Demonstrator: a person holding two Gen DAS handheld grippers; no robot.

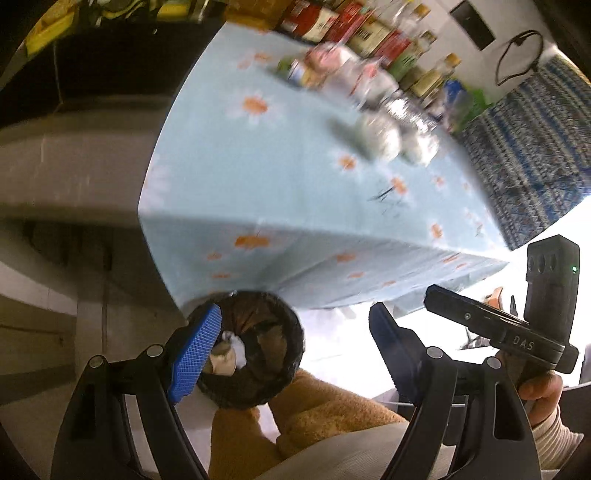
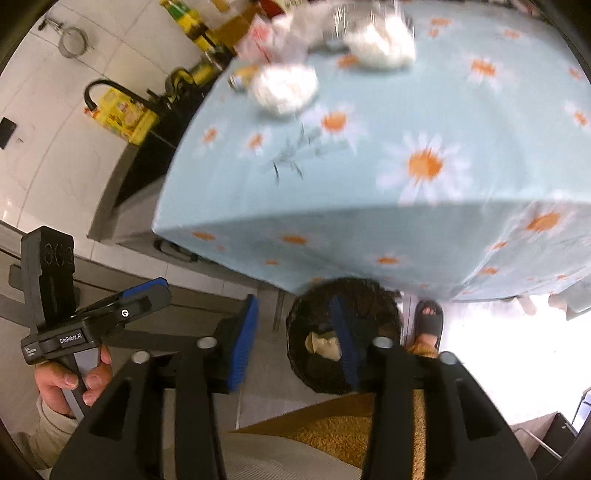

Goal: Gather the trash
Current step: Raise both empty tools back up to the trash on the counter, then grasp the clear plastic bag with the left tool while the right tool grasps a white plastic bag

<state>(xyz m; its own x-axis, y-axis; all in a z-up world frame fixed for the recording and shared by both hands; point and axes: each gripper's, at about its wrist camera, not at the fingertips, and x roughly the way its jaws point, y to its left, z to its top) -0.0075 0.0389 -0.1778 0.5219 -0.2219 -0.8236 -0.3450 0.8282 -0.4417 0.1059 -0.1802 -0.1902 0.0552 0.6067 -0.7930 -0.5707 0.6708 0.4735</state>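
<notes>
A round black trash bin (image 1: pixel 255 350) stands on the floor below the table's front edge, with crumpled paper (image 1: pixel 225 354) inside; it also shows in the right wrist view (image 2: pixel 343 332). Crumpled white trash (image 1: pixel 384 136) lies on the daisy-print blue tablecloth (image 1: pixel 277 166), seen also in the right wrist view (image 2: pixel 284 88). My left gripper (image 1: pixel 291 350) is open and empty above the bin. My right gripper (image 2: pixel 295 339) is open and empty just left of the bin. The right gripper also appears in the left wrist view (image 1: pixel 517 325), and the left gripper in the right wrist view (image 2: pixel 110 306).
Bottles and boxes (image 1: pixel 369 33) line the table's far edge. A dark counter with yellow packages (image 2: pixel 122 114) stands left of the table. My sandalled foot (image 2: pixel 428 325) is beside the bin, and my orange trouser leg (image 1: pixel 314 417) is below it.
</notes>
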